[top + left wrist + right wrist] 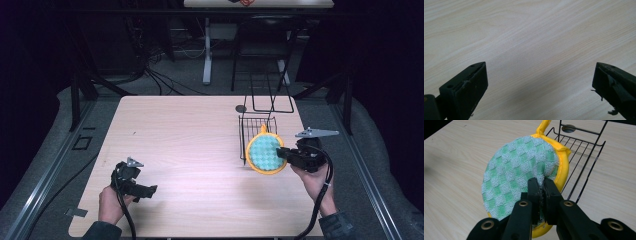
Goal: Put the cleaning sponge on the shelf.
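From the high view, the right gripper (281, 153) is clenched on the rim of a round pot holder (265, 153), green-checked with a yellow border, held on edge near the right edge of the table (190, 145). The pot holder stands just in front of a black wire rack (257, 125), its hanging loop pointing up. The left gripper (150, 190) rests near the front left corner, holding nothing.

In the left gripper view, the jaws stand wide apart over bare wood, released.

In the right gripper view, the pads pinch the pot holder (516, 177) at its near rim, and the rack (584, 152) lies just behind it. To seat it well, the person would probably need to keep the disc upright, lift its lower edge clear of the rack's front wire, and let go only once it rests inside.
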